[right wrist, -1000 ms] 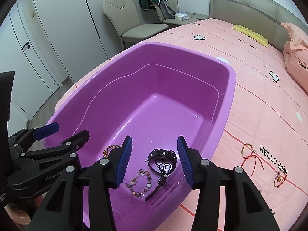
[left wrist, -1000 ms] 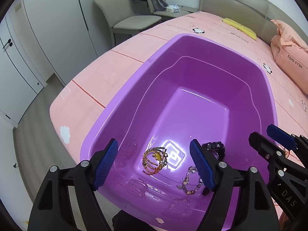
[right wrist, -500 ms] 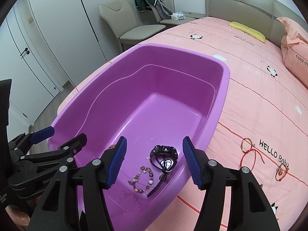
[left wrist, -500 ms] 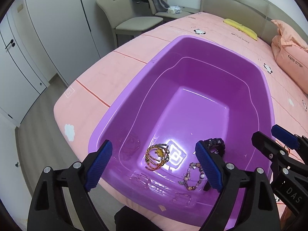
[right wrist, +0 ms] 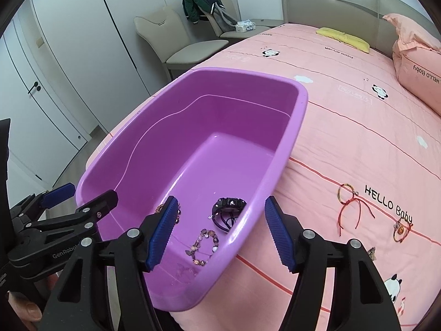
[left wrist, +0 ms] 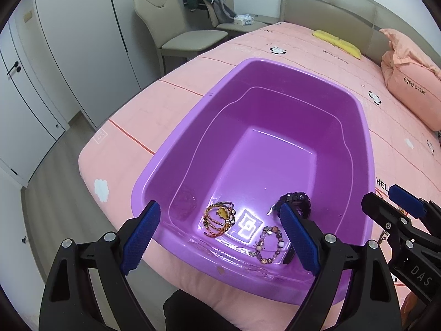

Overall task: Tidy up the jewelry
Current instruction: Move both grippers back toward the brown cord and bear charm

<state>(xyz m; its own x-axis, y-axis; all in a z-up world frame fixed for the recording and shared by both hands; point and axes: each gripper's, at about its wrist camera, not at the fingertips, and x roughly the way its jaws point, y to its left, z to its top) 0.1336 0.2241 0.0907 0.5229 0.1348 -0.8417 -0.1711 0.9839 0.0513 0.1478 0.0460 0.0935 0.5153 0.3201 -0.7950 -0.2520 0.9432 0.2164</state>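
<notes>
Both tools spread apart, holding nothing, above a purple tub (left wrist: 366, 149) on the bed (right wrist: 358, 127).
Left tool (left wrist: 220, 237), right tool (right wrist: 223, 234); gold bracelet (left wrist: 219, 218), bead bracelet (right wrist: 202, 245) and watch (right wrist: 228, 207) lie inside the tub.

In the tub (left wrist: 176, 149): we are seeing three bracelets (left wrist: 219, 218) lying.
On the bed (right wrist: 358, 127), right: two cord bracelets (right wrist: 350, 201) are lying.

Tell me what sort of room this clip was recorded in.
Most likely a bedroom: a bed with a pink printed quilt and padded beige headboard, a pink pillow, white wardrobe doors, and a beige chair draped with clothes.
</notes>
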